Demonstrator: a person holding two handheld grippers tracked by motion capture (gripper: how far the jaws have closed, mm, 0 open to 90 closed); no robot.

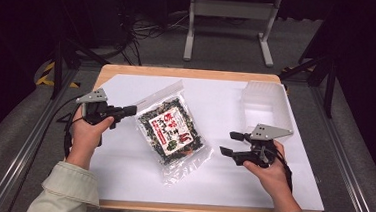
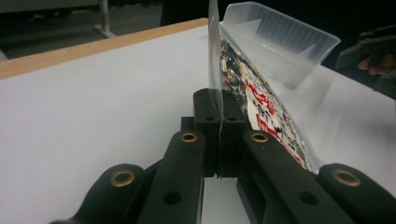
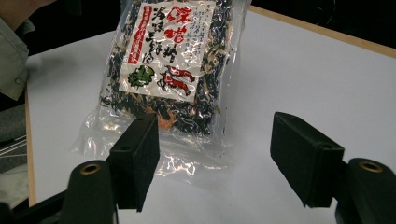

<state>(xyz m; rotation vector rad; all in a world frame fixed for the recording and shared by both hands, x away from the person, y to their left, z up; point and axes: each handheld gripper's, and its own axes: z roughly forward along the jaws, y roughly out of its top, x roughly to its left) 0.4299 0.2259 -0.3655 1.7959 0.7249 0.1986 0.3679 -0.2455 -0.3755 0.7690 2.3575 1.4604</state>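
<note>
A clear bag of dark dried seaweed [image 1: 172, 130] with a white and red label lies mid-table on the white sheet [image 1: 211, 178]. My left gripper [image 1: 131, 110] is shut on the bag's clear left edge. In the left gripper view the jaws [image 2: 219, 112] meet on that film, and the bag [image 2: 261, 107] slopes away to the right. My right gripper [image 1: 228, 143] stands open just right of the bag, not touching it. In the right gripper view its pads [image 3: 137, 158] are spread wide, the gripper [image 3: 219, 154] faces the bag [image 3: 173, 60], and nothing is between them.
A clear plastic bin [image 1: 266, 104] stands at the back right of the table, seen also as a bin [image 2: 280, 37] behind the bag. The table's wooden edge [image 1: 188, 73] runs along the back. A sleeve [image 3: 11, 42] shows at the left.
</note>
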